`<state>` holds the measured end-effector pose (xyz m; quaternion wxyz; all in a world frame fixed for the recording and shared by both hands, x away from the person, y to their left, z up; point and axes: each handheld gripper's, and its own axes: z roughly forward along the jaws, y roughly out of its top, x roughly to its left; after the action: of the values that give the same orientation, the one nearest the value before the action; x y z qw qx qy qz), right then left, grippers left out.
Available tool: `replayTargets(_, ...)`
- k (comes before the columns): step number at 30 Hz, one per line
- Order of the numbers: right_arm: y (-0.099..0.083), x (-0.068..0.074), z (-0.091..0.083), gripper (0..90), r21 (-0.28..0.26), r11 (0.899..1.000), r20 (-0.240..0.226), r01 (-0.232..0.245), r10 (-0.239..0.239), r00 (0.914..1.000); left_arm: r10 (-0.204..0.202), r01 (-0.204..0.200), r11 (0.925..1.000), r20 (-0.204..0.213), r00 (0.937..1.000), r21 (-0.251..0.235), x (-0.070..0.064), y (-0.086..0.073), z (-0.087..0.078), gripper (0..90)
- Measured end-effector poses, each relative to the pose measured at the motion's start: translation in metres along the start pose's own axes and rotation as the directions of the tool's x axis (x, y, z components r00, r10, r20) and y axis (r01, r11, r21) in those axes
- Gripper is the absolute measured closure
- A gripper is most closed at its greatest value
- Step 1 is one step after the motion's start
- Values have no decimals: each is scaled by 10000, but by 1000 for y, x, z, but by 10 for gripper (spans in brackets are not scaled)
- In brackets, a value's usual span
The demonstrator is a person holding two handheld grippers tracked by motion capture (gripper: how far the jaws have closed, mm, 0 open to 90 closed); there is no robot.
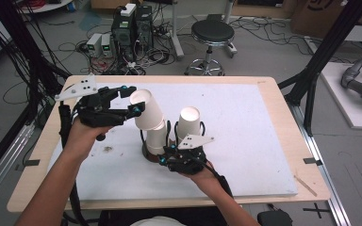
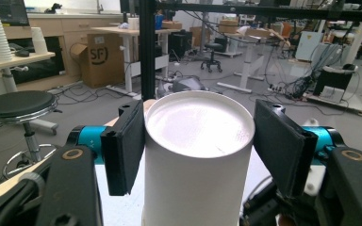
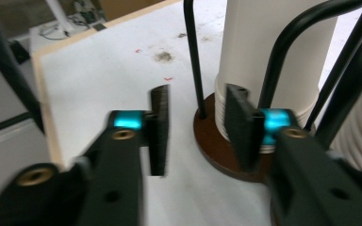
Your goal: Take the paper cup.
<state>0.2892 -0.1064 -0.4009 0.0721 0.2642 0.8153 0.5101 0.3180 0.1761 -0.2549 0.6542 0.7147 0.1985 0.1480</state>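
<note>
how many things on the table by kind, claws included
cup stacks, white, upside down: 2, one topped by a tilted cup between the left claw's jaws, the other upright
cup holder, black wire on a brown base: 1
claws: 2, the second being the right claw
total: 5
</note>
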Motion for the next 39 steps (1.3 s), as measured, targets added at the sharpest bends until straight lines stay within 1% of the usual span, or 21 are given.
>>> replayTargets(2, 0, -3, -8, 504, -101, 9999, -350, 30, -33, 9994, 5, -6, 10000, 109, 9999, 48, -3, -1, -2, 361)
replayTargets(3, 0, -3, -8, 504, -101, 9999, -350, 30, -33, 9994, 7, -8, 10000, 185, 9998, 56, -4, -2, -3, 361)
replayTargets(5, 0, -4, -14, 463, -264, 9993, -684, 270, -287, 9972, 32, -35, 9999, 303, 9995, 96, -7, -5, -4, 362)
replayTargets(7, 1, -5, -21, 409, -381, 9979, -1097, 523, -562, 9924, 75, -80, 9999, 450, 9990, 104, -10, -8, -5, 362)
replayTargets(8, 1, -5, -27, 360, -446, 9964, -1529, 722, -782, 9851, 56, -61, 9999, 515, 9987, 100, -12, -11, -5, 362)
replayTargets(9, 1, -4, -30, 326, -476, 9957, -1633, 795, -863, 9828, 76, -82, 9999, 599, 9982, 105, -13, -14, -5, 362)
replayTargets(10, 1, -4, -30, 326, -476, 9957, -1633, 795, -863, 9828, 74, -83, 9999, 697, 9975, 117, -15, -16, -4, 362)
replayTargets(11, 1, -5, -36, 287, -552, 9936, -1742, 990, -1072, 9789, 91, -103, 9998, 734, 9973, 156, -16, -19, -4, 362)
replayTargets(13, 0, -5, -39, 266, -598, 9925, -1780, 1067, -1158, 9772, 64, -79, 9998, 839, 9965, 179, -19, -24, -4, 361)
replayTargets(14, 0, -6, -43, 248, -686, 9899, -1825, 1242, -1348, 9739, 105, -122, 9997, 859, 9962, 201, -20, -26, -4, 362)
replayTargets(16, -2, -9, -50, 220, -809, 9869, -1836, 1395, -1523, 9711, 89, -106, 9998, 919, 9957, 180, -23, -31, -4, 361)
replayTargets(20, -4, -15, -64, 215, -1050, 9835, -1658, 1472, -1633, 9725, 142, -164, 9997, 1084, 9940, 188, -27, -37, -2, 361)
replayTargets(21, -4, -18, -69, 215, -1140, 9807, -1509, 1591, -1754, 9729, 117, -139, 9997, 1144, 9934, 178, -28, -39, -1, 361)
replayTargets(22, -5, -20, -71, 215, -1140, 9805, -1499, 1602, -1764, 9728, 143, -168, 9997, 1186, 9928, 197, -29, -40, 0, 361)
replayTargets(24, -6, -22, -75, 215, -1186, 9785, -1469, 1688, -1854, 9716, 179, -210, 9995, 1310, 9912, 222, -31, -41, 1, 361)
replayTargets(29, -8, -26, -83, 215, -1245, 9776, -1458, 1695, -1870, 9715, 219, -259, 9994, 1511, 9883, 248, -35, -43, 6, 361)
replayTargets(30, -9, -27, -87, 215, -1323, 9731, -1368, 1887, -2065, 9688, 240, -283, 9993, 1570, 9873, 253, -36, -43, 7, 361)
replayTargets(32, -9, -28, -89, 215, -1349, 9730, -1335, 1872, -2051, 9696, 231, -280, 9992, 1666, 9858, 275, -38, -43, 9, 361)
replayTargets(34, -8, -32, -94, 215, -1377, 9709, -1150, 1958, -2120, 9705, 277, -337, 9990, 1771, 9838, 308, -39, -44, 12, 361)
replayTargets(37, -7, -35, -97, 215, -1402, 9694, -1006, 2015, -2164, 9711, 292, -370, 9985, 1780, 9836, 405, -40, -45, 17, 361)
replayTargets(39, -6, -39, -98, 215, -1509, 9643, -922, 2175, -2328, 9682, 331, -423, 9980, 1821, 9827, 465, -42, -46, 21, 361)
